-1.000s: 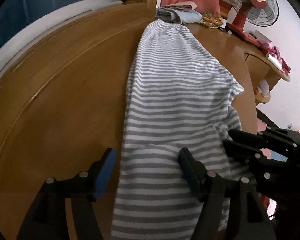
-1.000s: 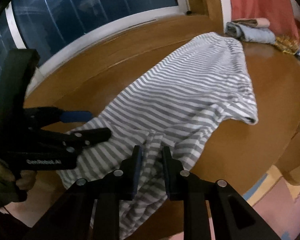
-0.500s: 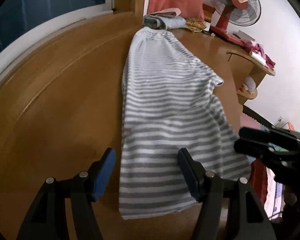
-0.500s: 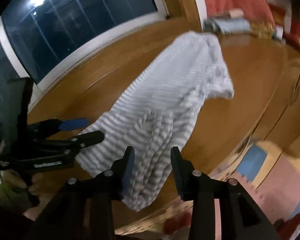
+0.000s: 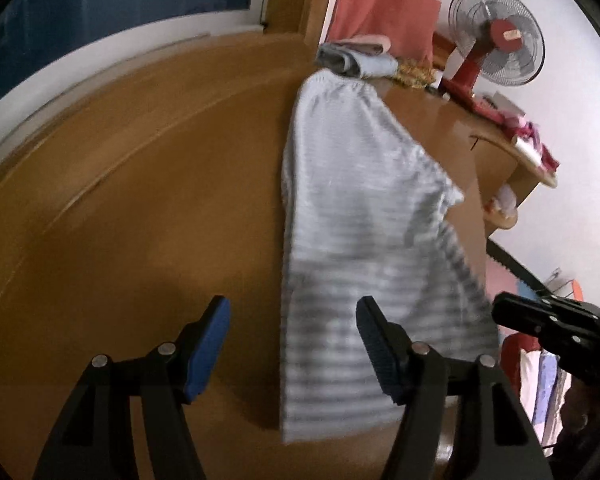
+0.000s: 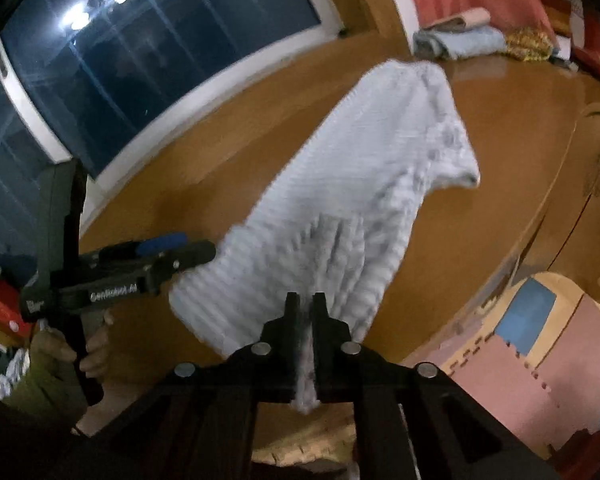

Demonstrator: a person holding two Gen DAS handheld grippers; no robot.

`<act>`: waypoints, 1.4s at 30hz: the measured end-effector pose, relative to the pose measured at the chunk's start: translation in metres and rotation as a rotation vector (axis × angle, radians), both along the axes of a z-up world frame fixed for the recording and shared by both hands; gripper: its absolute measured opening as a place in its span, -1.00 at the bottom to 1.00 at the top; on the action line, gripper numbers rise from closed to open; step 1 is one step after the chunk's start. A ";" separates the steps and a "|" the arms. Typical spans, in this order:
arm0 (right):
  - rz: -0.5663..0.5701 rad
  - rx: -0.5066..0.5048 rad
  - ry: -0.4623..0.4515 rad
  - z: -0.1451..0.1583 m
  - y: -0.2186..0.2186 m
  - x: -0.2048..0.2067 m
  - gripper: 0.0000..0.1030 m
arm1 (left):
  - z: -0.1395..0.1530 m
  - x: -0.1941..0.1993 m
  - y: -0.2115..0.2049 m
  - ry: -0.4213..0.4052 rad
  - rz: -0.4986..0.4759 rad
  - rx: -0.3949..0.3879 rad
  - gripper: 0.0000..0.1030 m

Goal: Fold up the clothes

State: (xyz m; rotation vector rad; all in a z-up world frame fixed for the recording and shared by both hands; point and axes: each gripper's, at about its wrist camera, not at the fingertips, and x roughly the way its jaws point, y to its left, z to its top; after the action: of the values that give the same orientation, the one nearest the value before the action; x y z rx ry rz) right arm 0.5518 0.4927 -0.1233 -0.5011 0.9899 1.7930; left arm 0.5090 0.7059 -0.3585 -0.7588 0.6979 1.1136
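**A:** Your striped garment (image 5: 364,216) lies lengthwise on the wooden table (image 5: 140,200), its near end at the near edge. The right gripper (image 6: 306,304) has its fingers clamped on a pinch of that hem; the left gripper (image 5: 292,344) hovers wide, holding nothing.

**B:** Risks?

**A:** One-corner grip, so if you lift, I'd bet the hem skews or bunches, or it slides off the near edge. Count: one striped piece, two grippers, one folded stack (image 5: 356,60) far, one fan (image 5: 496,48) far right.
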 end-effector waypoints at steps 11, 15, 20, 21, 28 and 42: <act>-0.104 -0.122 0.069 -0.036 0.063 0.010 -0.47 | -0.035 0.022 0.039 -0.158 -0.050 -0.142 0.00; -0.095 -0.100 0.091 -0.039 0.063 0.004 -0.82 | -0.034 0.022 0.037 -0.171 -0.022 -0.136 -0.67; -0.155 -0.032 0.170 -0.022 0.037 0.014 -0.88 | -0.014 0.011 0.021 -0.181 0.033 -0.084 -0.73; -0.171 -0.027 0.189 -0.021 0.033 0.017 -0.88 | -0.015 0.011 0.020 -0.177 0.039 -0.086 -0.73; -0.188 -0.080 0.303 -0.031 0.029 0.030 -0.79 | -0.015 0.016 0.021 -0.137 0.027 -0.080 -0.74; -0.263 -0.147 0.342 -0.043 0.053 0.035 -0.90 | -0.017 0.007 0.017 -0.129 0.055 -0.064 -0.73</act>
State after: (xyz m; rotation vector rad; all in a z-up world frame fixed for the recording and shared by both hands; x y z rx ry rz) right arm 0.5871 0.5459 -0.1663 -0.1428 1.3636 1.6031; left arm 0.5155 0.7230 -0.3752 -0.9007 0.6089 1.0858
